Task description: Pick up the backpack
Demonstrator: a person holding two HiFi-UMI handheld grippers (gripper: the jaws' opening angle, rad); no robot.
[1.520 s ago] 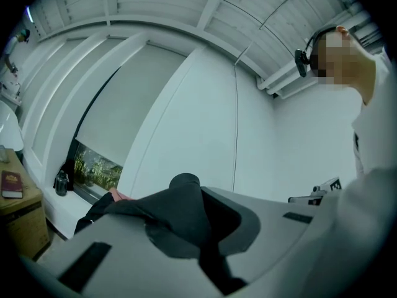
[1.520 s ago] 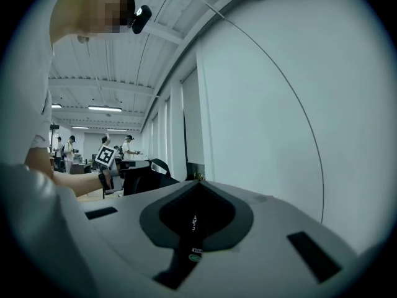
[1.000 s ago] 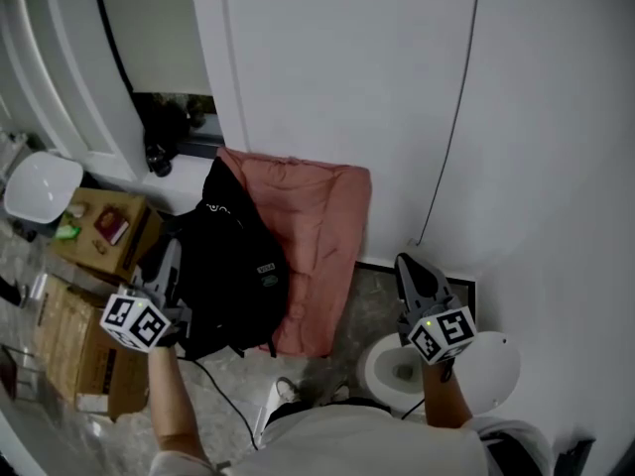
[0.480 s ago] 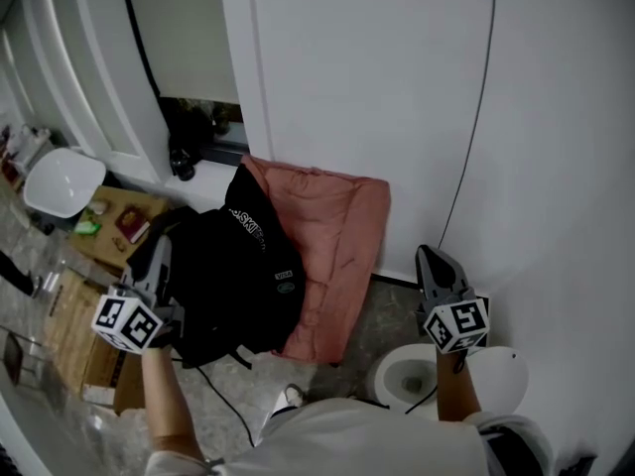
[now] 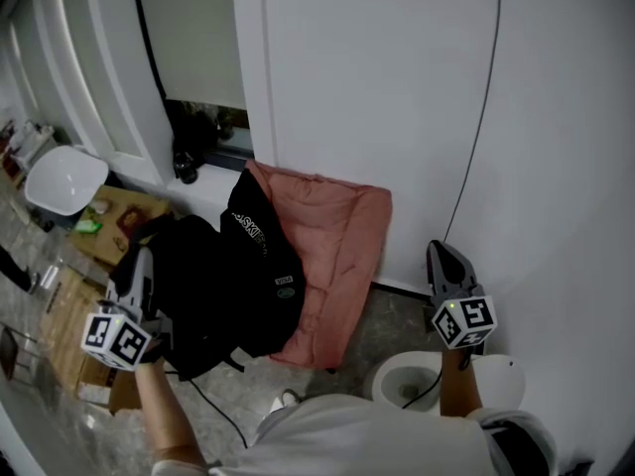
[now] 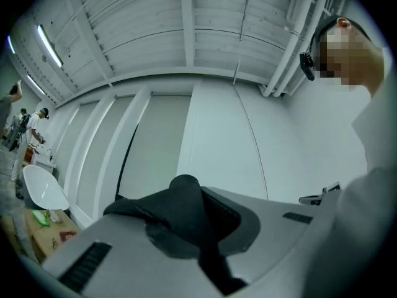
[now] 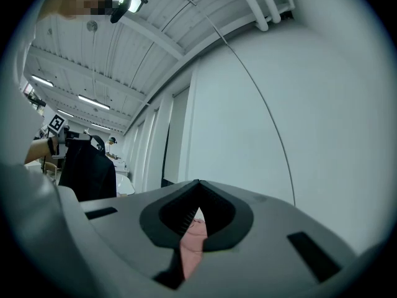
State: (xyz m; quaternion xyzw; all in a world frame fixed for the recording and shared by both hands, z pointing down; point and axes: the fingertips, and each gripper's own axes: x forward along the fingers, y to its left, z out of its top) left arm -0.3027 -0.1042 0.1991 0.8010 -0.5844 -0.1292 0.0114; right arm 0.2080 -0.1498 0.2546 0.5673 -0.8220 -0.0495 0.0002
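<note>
The black backpack [image 5: 233, 281] hangs in front of a pink cushion [image 5: 342, 236] that leans on the white wall. My left gripper [image 5: 139, 263] is at the backpack's left side, shut on a black strap [image 6: 181, 208] that bulges out between its jaws. In the right gripper view the backpack [image 7: 87, 166] shows as a dark shape at the far left. My right gripper [image 5: 446, 258] is held level at the right, apart from the bag. Its jaws meet at the tips [image 7: 197, 183] with nothing held; only the cushion shows through the slit.
Cardboard boxes [image 5: 74, 315] and a white chair seat [image 5: 62, 178] stand at the left. A white round stool [image 5: 412, 380] sits on the floor below my right gripper. A thin cable [image 5: 476, 137] runs down the wall, and a dark opening [image 5: 203, 132] lies behind the backpack.
My left gripper has moved left and up, still shut on the strap, and the backpack has come away to the left with it. The right gripper has risen slightly.
</note>
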